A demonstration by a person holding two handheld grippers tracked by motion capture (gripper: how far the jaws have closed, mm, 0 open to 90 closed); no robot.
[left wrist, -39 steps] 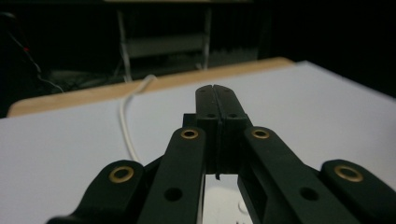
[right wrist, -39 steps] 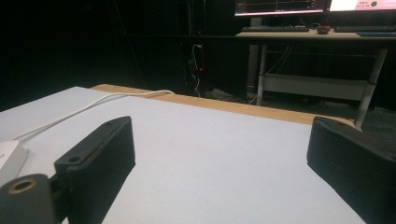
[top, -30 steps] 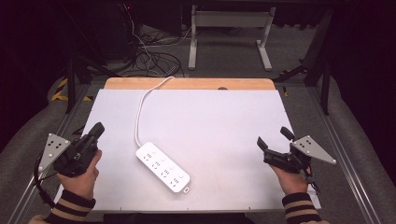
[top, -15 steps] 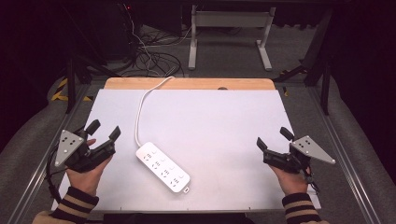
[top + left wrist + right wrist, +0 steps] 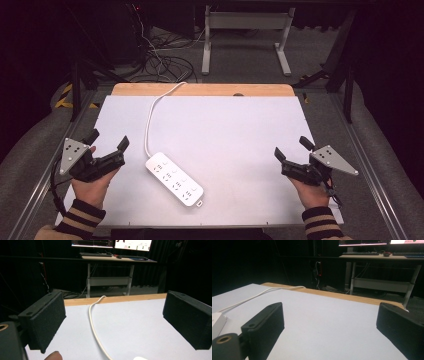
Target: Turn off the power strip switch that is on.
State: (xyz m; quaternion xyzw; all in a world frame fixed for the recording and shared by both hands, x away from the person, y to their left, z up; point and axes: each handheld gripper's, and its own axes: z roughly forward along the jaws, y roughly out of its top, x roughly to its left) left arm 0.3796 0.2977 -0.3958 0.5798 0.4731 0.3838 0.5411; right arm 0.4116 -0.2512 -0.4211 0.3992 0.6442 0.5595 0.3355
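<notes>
Now the left gripper [image 5: 109, 144], at the lower left of the high view, stands with its jaws spread wide and pointing toward the frame's centre, whereas a second ago it lay turned on its side with the jaws together. It has also swung a little inward, nearer the white power strip [image 5: 174, 178]. I judge this as the start of a reach: the hand has readied itself to take hold of something, most likely the strip or its cable [image 5: 148, 126].

The power strip lies diagonally in the lower middle of the high view, flat on the white table [image 5: 240, 130], just right of the left gripper and not touched by it. Its cable runs from the strip's upper end toward the top of the frame and over the wooden far edge. In the left gripper view the cable [image 5: 94, 325] passes up the middle between the two black pads, with a corner of the strip at the bottom edge.

The right gripper [image 5: 290, 150], at the lower right of the high view, is likewise agape and holds nothing; it has not shifted, well apart from the strip.
</notes>
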